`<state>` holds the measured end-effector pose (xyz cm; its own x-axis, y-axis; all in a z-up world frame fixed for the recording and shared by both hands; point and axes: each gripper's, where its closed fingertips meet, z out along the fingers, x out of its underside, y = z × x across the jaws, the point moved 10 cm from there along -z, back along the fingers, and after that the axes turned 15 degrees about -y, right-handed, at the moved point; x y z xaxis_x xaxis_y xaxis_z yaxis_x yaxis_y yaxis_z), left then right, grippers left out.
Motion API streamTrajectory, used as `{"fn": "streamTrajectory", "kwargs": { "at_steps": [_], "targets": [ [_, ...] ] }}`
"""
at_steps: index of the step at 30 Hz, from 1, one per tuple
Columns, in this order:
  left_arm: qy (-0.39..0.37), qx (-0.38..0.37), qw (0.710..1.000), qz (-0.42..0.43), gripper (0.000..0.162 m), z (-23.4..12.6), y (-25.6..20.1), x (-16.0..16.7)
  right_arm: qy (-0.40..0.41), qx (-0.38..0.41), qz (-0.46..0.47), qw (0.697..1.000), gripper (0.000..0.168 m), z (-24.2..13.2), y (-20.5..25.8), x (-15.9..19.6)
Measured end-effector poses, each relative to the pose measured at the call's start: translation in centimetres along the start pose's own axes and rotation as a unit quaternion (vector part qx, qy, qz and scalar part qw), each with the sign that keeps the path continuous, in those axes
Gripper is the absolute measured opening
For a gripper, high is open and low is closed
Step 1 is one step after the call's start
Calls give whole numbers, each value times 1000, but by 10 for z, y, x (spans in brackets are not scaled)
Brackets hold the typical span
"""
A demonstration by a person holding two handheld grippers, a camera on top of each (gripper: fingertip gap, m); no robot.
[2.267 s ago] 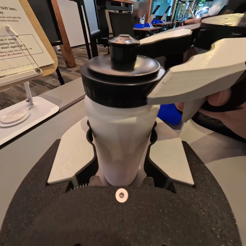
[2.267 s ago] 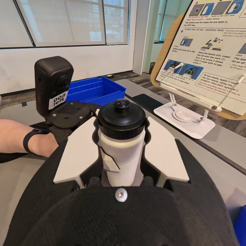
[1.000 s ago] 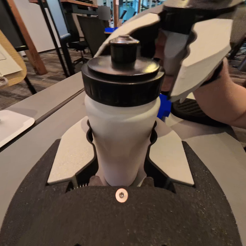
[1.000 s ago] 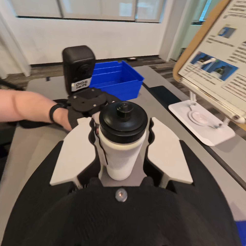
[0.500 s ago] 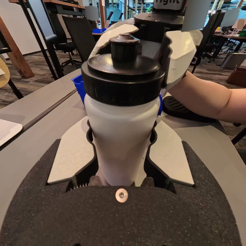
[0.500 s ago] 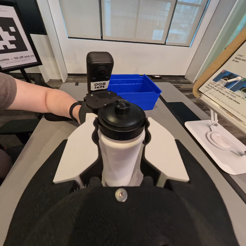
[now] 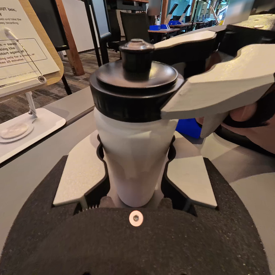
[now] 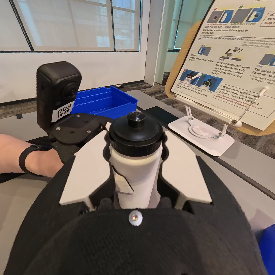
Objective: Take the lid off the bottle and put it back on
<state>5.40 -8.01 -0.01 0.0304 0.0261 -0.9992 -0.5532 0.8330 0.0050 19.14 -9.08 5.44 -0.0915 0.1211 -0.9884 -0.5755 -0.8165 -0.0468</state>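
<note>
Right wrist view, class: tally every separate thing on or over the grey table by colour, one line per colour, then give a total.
White: 2, the bottle and the stand base.
Black: 4, the lid, the mat, the left gripper, the right gripper.
Blue: 2, the far bin and a blue edge at lower right.
Total: 8.

Grey tabletop [image 8: 245,171], seam running along its right part. Resting on it: upright white bottle [image 8: 136,175], blue bin [image 8: 104,102] at the far side, white stand base [image 8: 208,142] on the right carrying a tilted sheet, dark mat [image 8: 160,113] between bin and base. A second blue bin [image 7: 187,128] beyond the bottle in the left wrist view.
</note>
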Motion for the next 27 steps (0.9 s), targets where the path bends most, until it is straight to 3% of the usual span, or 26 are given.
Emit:
{"fn": "streamTrajectory", "kwargs": {
  "at_steps": [3,6,12,20,27],
  "targets": [
    [-2,21,1000,-6,86,1,3,0,0,-35,-6,999,69,1,-6,-2],
    [-6,76,997,-7,86,3,6,1,-9,-108,-17,994,81,-3,-20,-13],
    [-21,162,986,-16,86,5,5,4,8,-234,12,972,81,-16,-39,-18],
    [-20,178,984,-19,86,5,3,4,20,-242,4,970,70,-7,-34,-3],
    [-9,105,994,-29,86,4,3,1,28,-157,18,987,70,-1,-26,-3]
  ]
}}
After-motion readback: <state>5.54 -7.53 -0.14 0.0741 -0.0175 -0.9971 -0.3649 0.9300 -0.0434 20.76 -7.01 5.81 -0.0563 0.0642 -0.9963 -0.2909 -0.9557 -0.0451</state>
